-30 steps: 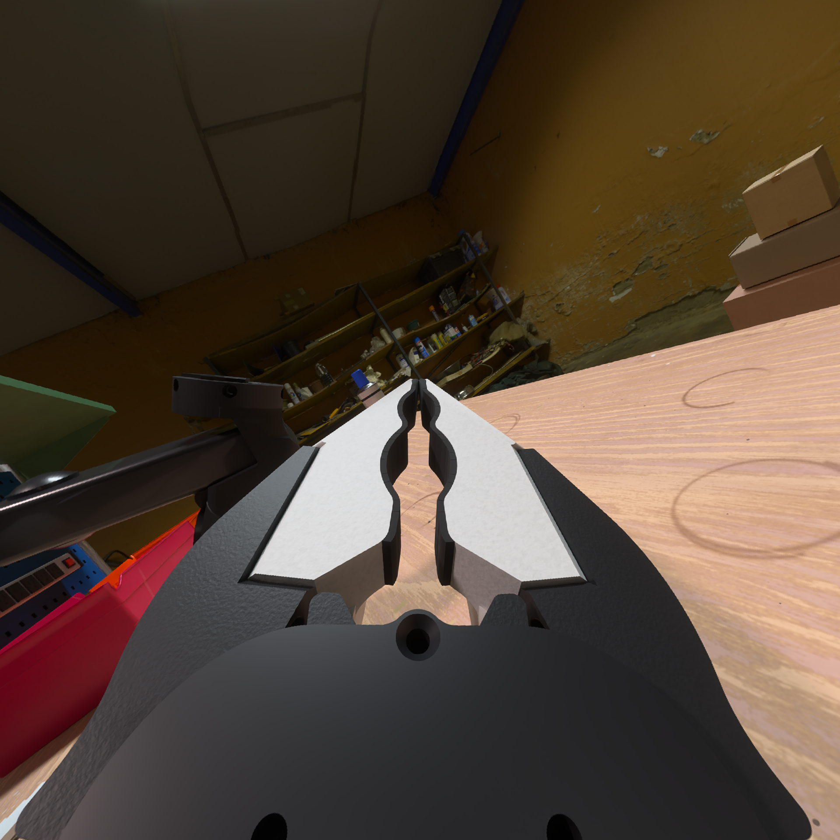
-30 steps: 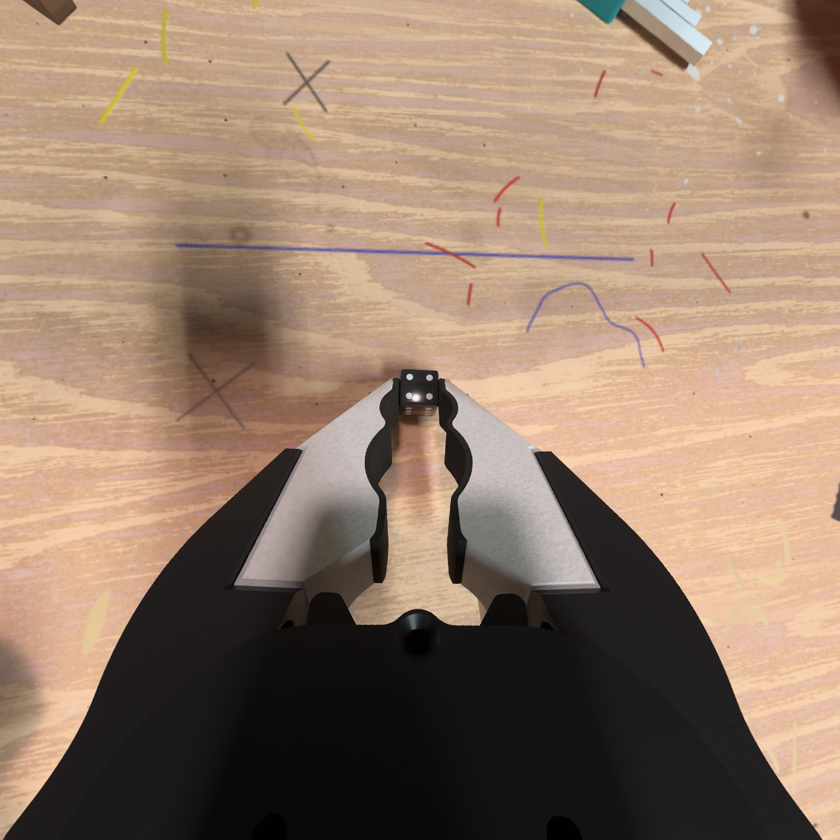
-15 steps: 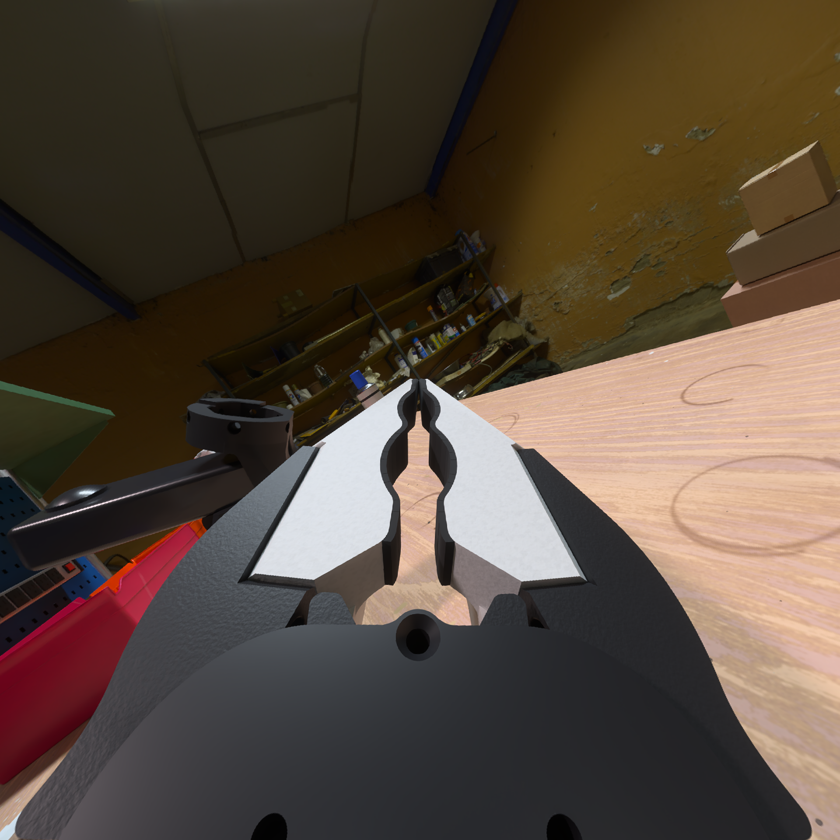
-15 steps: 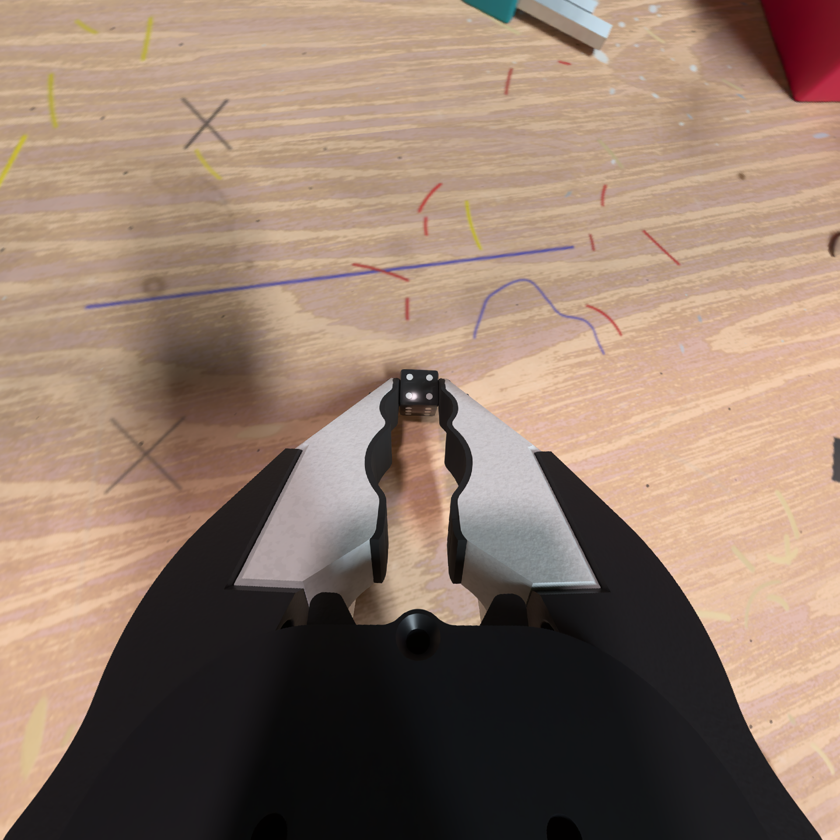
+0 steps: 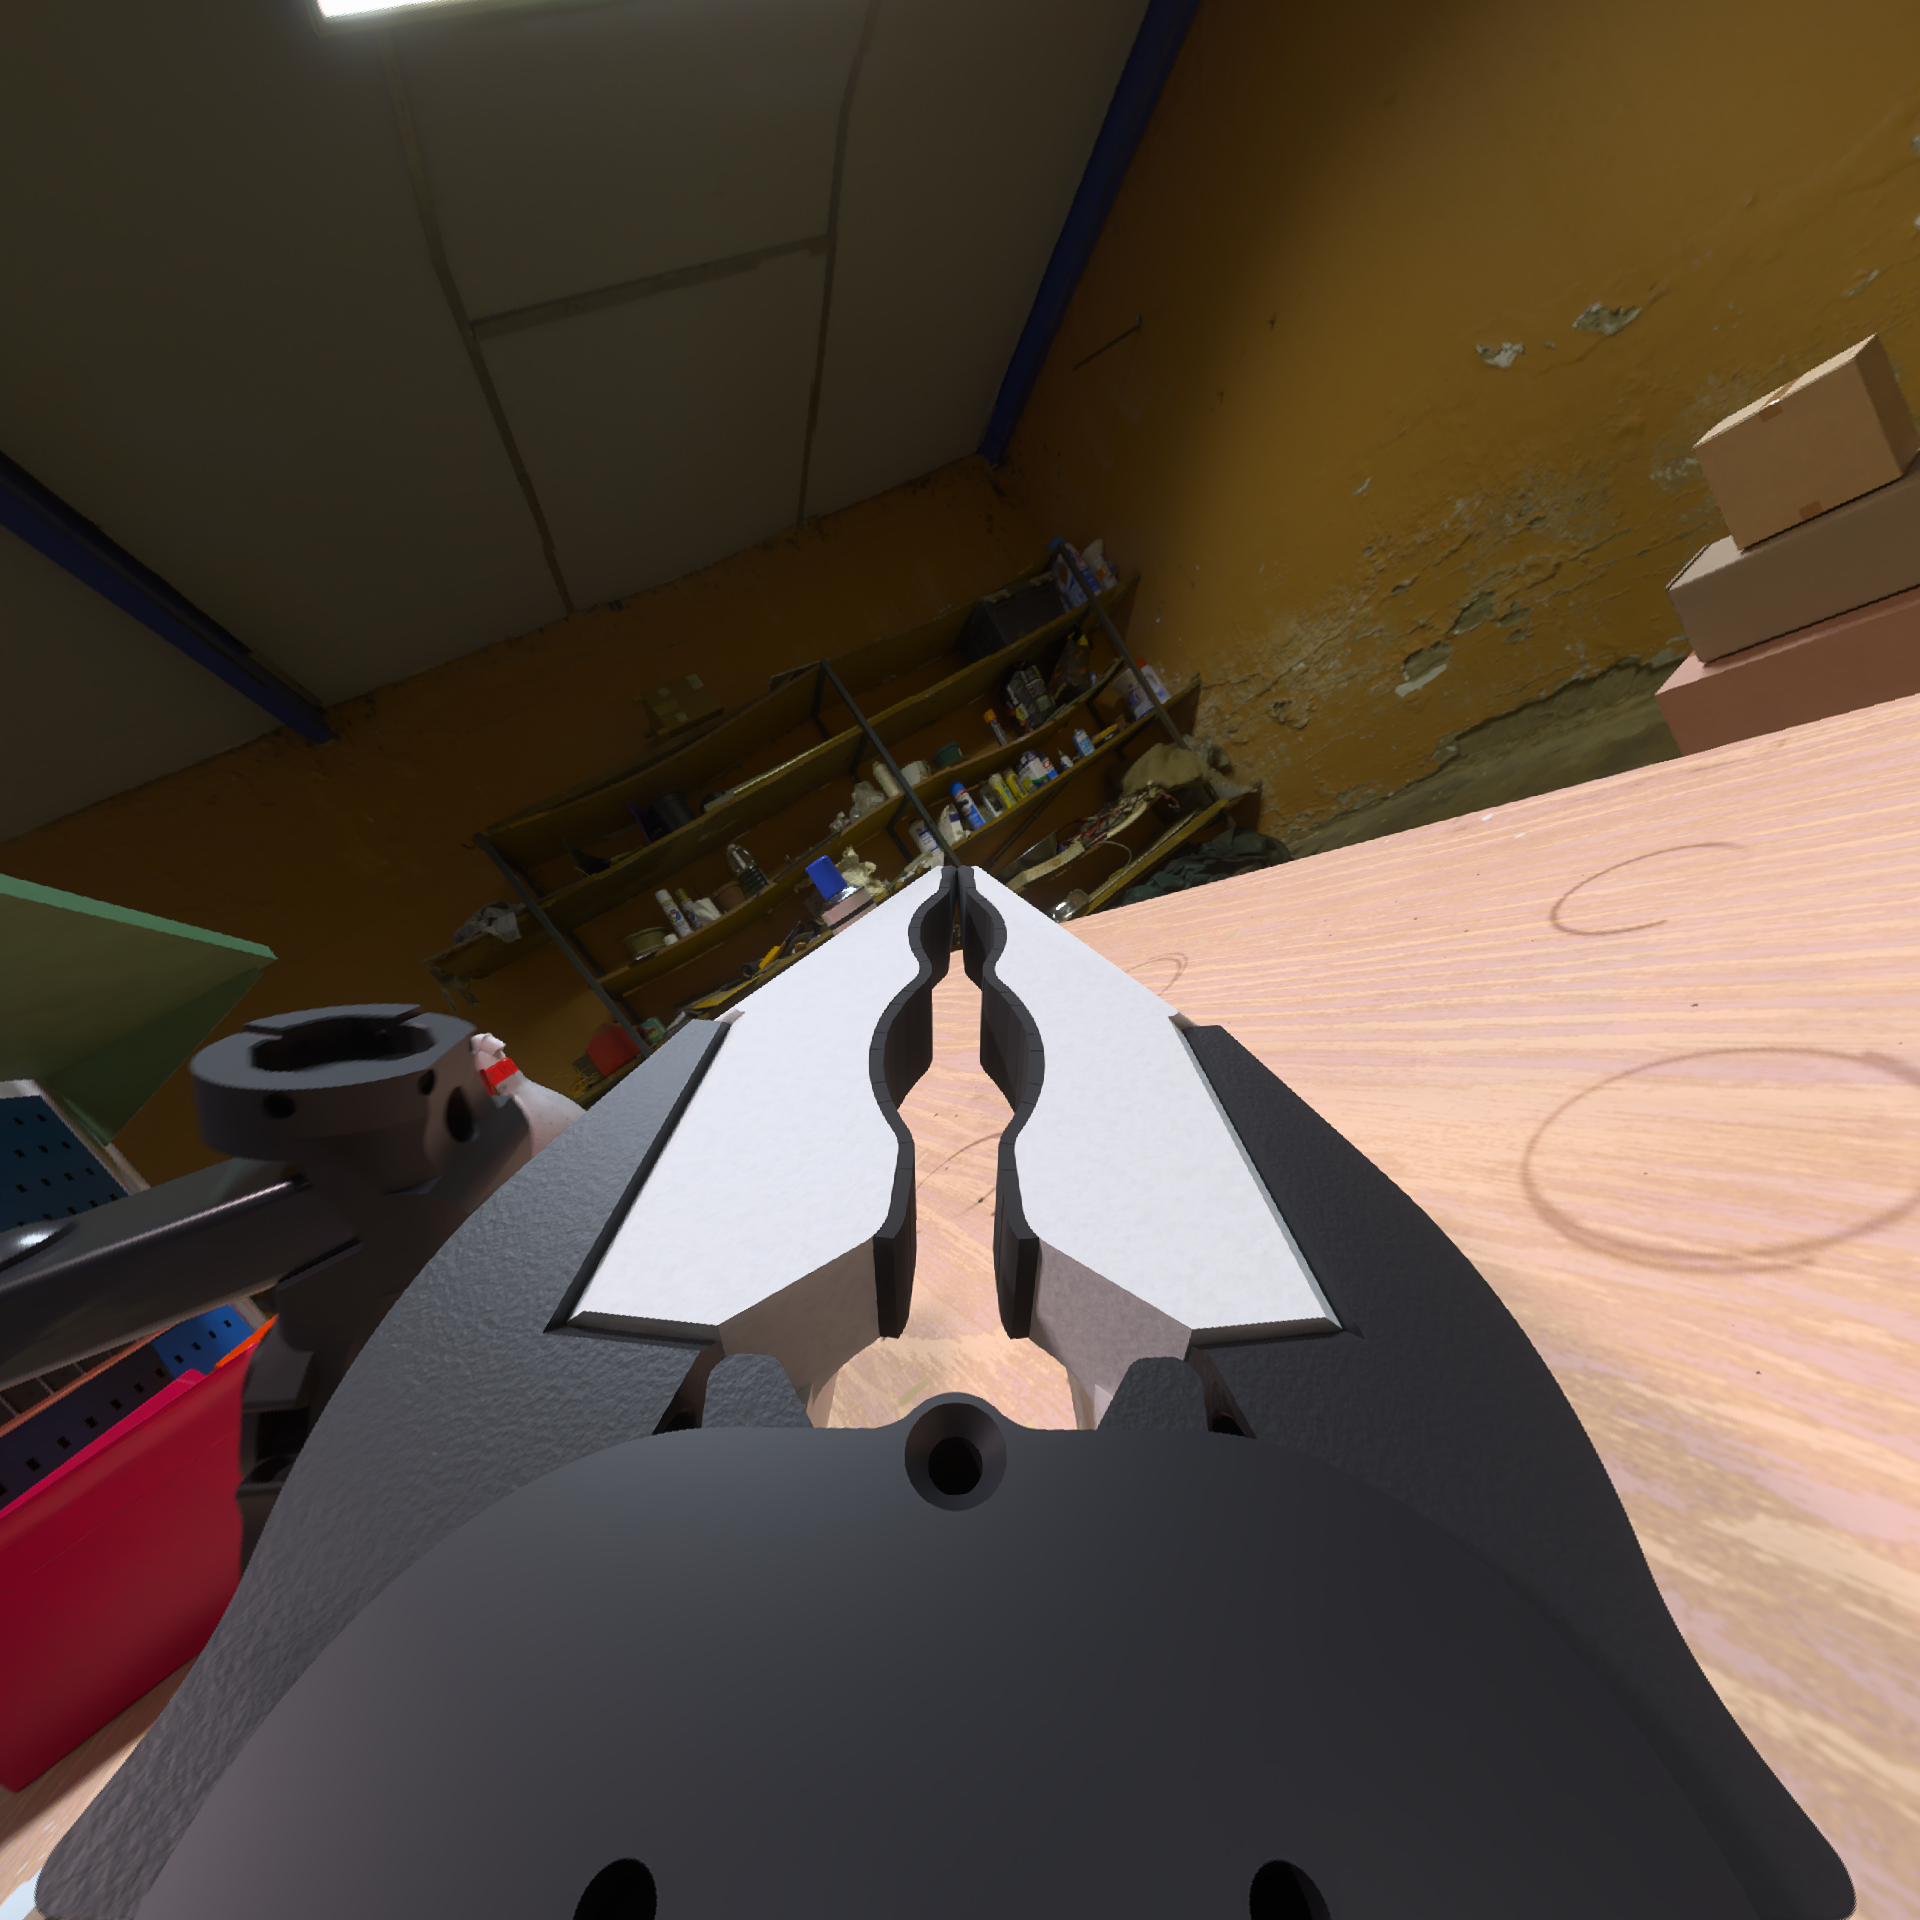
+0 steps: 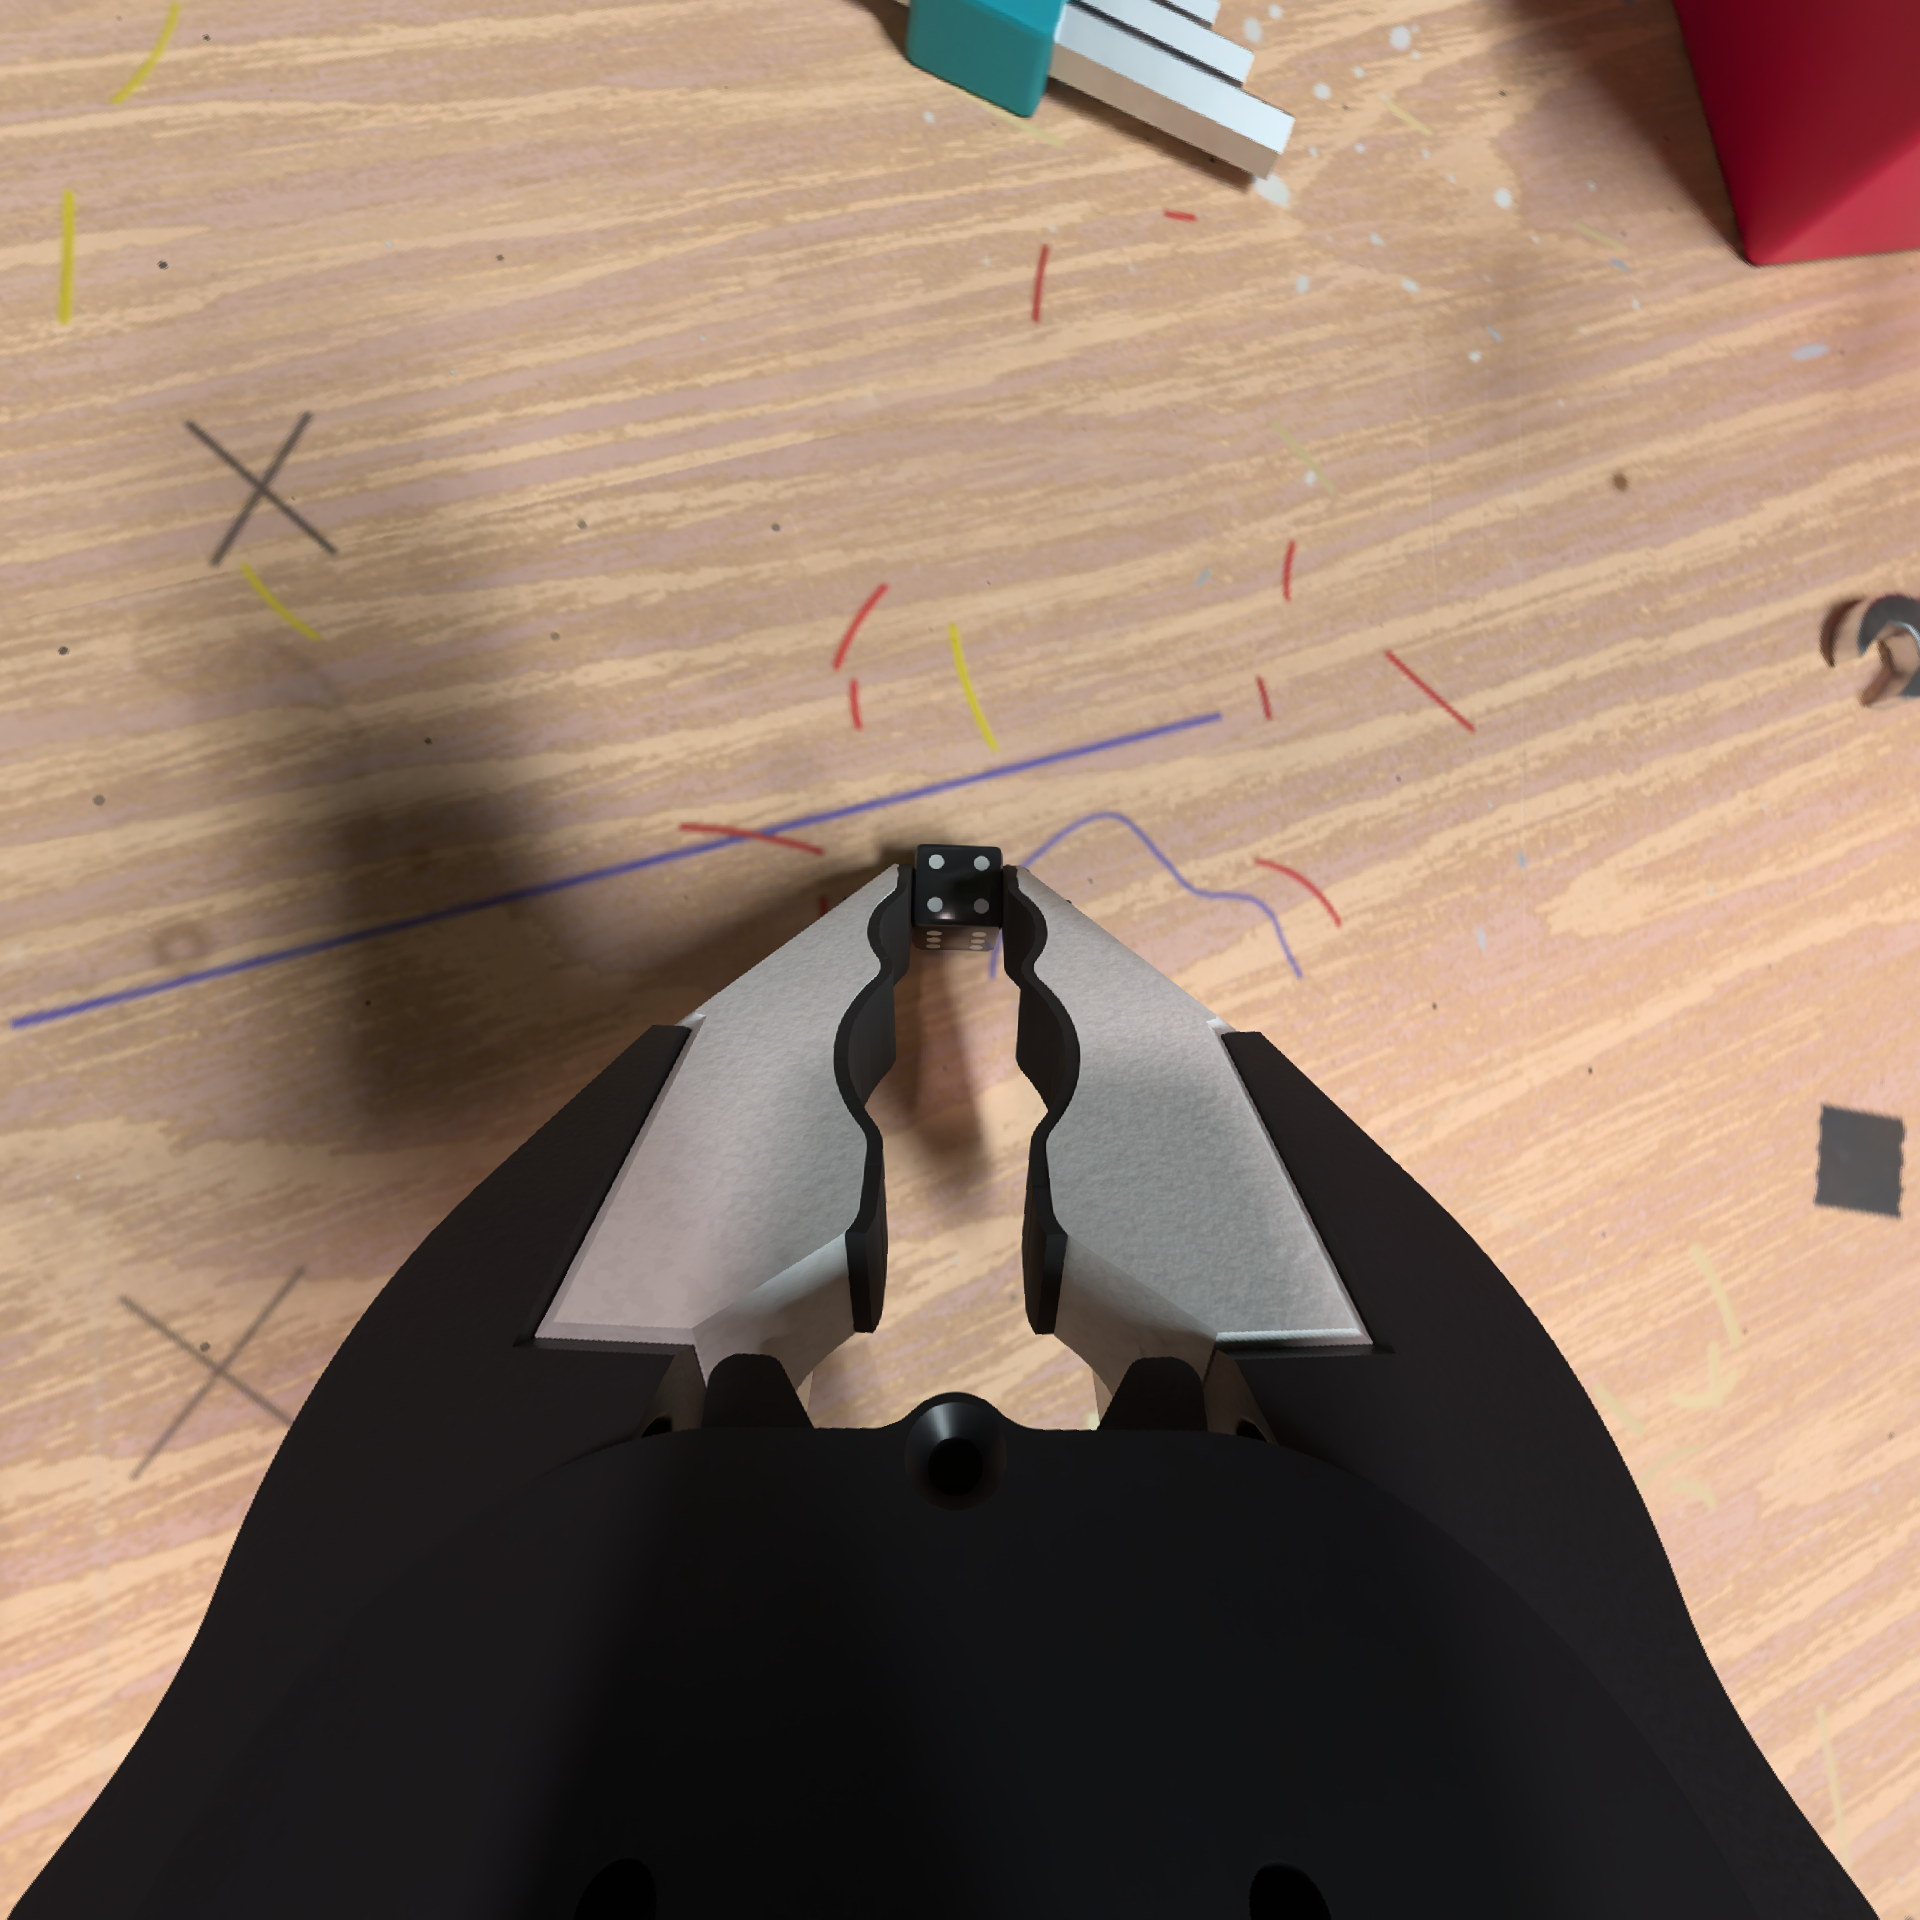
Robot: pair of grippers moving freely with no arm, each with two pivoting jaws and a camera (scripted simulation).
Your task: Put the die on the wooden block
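Observation:
My right gripper [image 6: 957, 891] is shut on a small black die [image 6: 957, 885] with white pips, held at the fingertips above the wooden table [image 6: 520, 312]. Its shadow lies on the table to the left. My left gripper [image 5: 957, 883] is shut and empty, pointing low over the table towards the room. The back of the right gripper [image 5: 343, 1091] shows at the left of the left wrist view. No wooden block is in view.
A teal and grey block [image 6: 1081, 62] lies at the top. A red box [image 6: 1818, 114] stands at the top right, and shows in the left wrist view [image 5: 114, 1558]. A metal washer [image 6: 1881, 655] and a dark square patch [image 6: 1860, 1158] are at the right. Cardboard boxes [image 5: 1808, 520] stand beyond the table.
The right gripper has carried the die to the right and turned; the red box and teal block have come into its view. In the left view the right gripper's body has shifted.

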